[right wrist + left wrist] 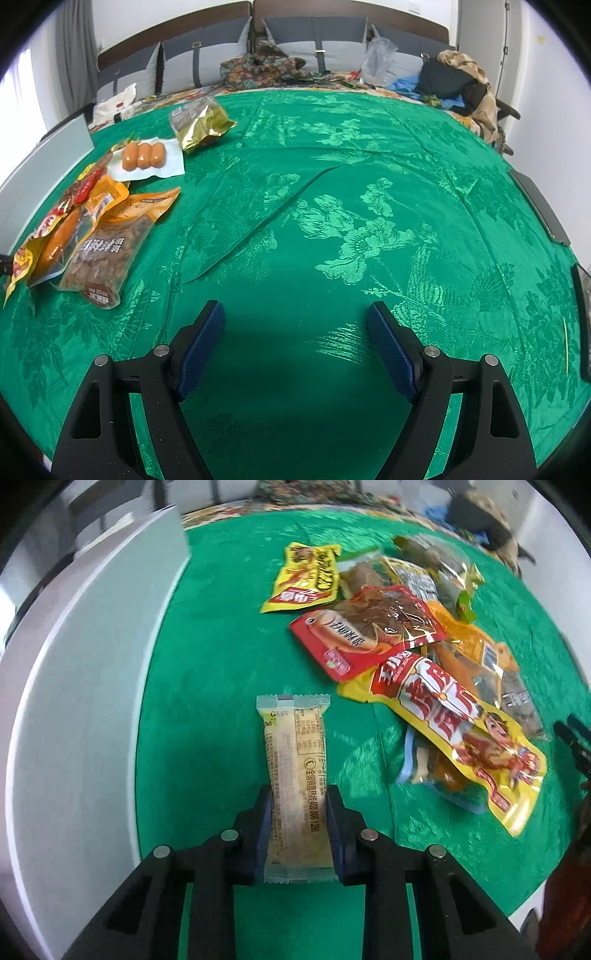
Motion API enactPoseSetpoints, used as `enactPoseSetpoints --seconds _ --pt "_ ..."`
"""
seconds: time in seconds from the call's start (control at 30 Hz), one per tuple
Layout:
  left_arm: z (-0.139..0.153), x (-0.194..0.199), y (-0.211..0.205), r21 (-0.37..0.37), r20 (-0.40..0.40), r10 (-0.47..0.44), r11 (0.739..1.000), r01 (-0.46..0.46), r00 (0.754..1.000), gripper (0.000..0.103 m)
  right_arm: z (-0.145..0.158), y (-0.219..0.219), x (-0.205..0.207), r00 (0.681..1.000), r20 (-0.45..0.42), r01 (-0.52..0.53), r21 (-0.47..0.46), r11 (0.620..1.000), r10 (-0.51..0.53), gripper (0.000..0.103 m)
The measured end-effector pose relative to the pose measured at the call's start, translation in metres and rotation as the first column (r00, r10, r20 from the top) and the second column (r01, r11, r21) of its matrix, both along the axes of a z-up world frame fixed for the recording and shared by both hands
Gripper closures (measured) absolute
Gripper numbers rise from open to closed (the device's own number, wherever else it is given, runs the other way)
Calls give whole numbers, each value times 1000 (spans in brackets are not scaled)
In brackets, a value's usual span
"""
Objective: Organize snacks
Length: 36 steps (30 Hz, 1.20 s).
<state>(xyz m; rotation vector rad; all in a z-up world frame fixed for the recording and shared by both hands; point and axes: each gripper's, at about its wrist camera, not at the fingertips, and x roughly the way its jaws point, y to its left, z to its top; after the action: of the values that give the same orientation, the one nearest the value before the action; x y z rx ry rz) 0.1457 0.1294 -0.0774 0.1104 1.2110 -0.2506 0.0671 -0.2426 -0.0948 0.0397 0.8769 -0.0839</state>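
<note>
My left gripper (298,805) is shut on a pale, clear-wrapped snack bar (295,760), its blue pads pressing both long sides; the bar's far end points away over the green cloth (207,664). To the right of the bar lies a heap of snack packets: a yellow packet (306,578), a red fish packet (365,631) and a yellow-and-red packet (458,734). My right gripper (295,321) stands open over bare green cloth (332,221) with nothing between its fingers. In the right wrist view the heap lies at the far left, with a brown nut packet (103,251), a sausage pack (144,157) and a gold bag (203,122).
A white box wall (74,701) rises close on the left of the held bar. A sofa with cushions (207,59), clothes (461,85) and a plastic bag (376,59) stand behind the table. Dark flat objects (543,210) lie at the table's right edge.
</note>
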Motion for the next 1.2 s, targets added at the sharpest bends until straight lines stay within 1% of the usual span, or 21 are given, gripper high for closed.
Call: enactPoseSetpoints --seconds 0.07,0.1,0.13,0.17,0.2,0.23,0.27,0.33,0.37,0.4,0.47,0.5,0.53,0.57,0.6,0.7,0.8,0.93,0.97,1.07,1.2 --pt "2 -11 16 -49 7 54 997 -54 999 77 1 -1 2 1000 -15 -11 -1 1000 11 21" --pt "2 -18 20 -69 12 78 995 -77 997 77 4 1 6 998 -64 -10 0 1000 10 21" --pt "3 -25 26 -80 19 96 992 -94 995 77 13 4 12 995 -103 -6 49 999 11 21" --pt "5 -28 23 -86 26 107 991 -104 994 77 27 12 15 995 -86 -31 145 989 43 21" --pt "8 -34 26 -95 33 118 989 -114 993 77 38 21 17 995 -63 -59 198 978 72 21" --pt "5 -34 29 -101 36 123 988 -119 992 77 54 42 24 990 -42 -119 253 960 134 21" --pt "6 -35 31 -112 39 131 986 -126 991 77 66 69 35 974 -48 -198 285 938 220 21" --pt "13 -36 34 -134 49 154 980 -147 987 77 72 122 57 920 -104 -329 319 889 377 24" --pt "14 -31 37 -146 53 166 977 -156 985 77 71 145 68 890 -138 -375 318 871 434 24" --pt "17 -33 39 -158 58 177 973 -166 982 77 65 179 83 849 -195 -429 285 857 491 24" --pt "23 -34 37 -171 71 193 969 -178 979 77 52 220 101 812 -268 -480 198 855 518 27" --pt "26 -37 38 -173 79 197 968 -181 977 77 40 242 112 794 -323 -502 129 855 515 32" --pt "30 -44 41 -177 86 200 967 -183 976 77 30 255 120 778 -382 -509 81 857 499 56" --pt "31 -46 42 -180 90 201 967 -182 975 77 25 261 125 782 -408 -506 26 862 472 67" --pt "34 -51 43 -184 97 199 966 -179 975 77 28 260 130 788 -409 -494 26 869 460 68" --pt "39 -60 44 -194 114 188 967 -164 975 77 38 241 136 775 -436 -455 118 882 458 70" --pt "41 -65 45 -222 112 187 962 -159 976 77 49 213 131 785 -420 -414 193 890 456 70" --pt "48 -65 44 -264 107 190 952 -157 976 77 54 169 123 811 -397 -295 357 886 430 70" --pt "49 -66 45 -270 108 193 950 -159 975 77 53 154 123 818 -389 -244 432 868 423 70" --pt "61 -67 52 -319 103 209 933 -167 972 77 52 128 113 840 -361 -138 580 803 406 70" --pt "87 -68 78 -394 108 247 900 -187 963 77 66 138 105 859 -308 -108 674 731 410 70"
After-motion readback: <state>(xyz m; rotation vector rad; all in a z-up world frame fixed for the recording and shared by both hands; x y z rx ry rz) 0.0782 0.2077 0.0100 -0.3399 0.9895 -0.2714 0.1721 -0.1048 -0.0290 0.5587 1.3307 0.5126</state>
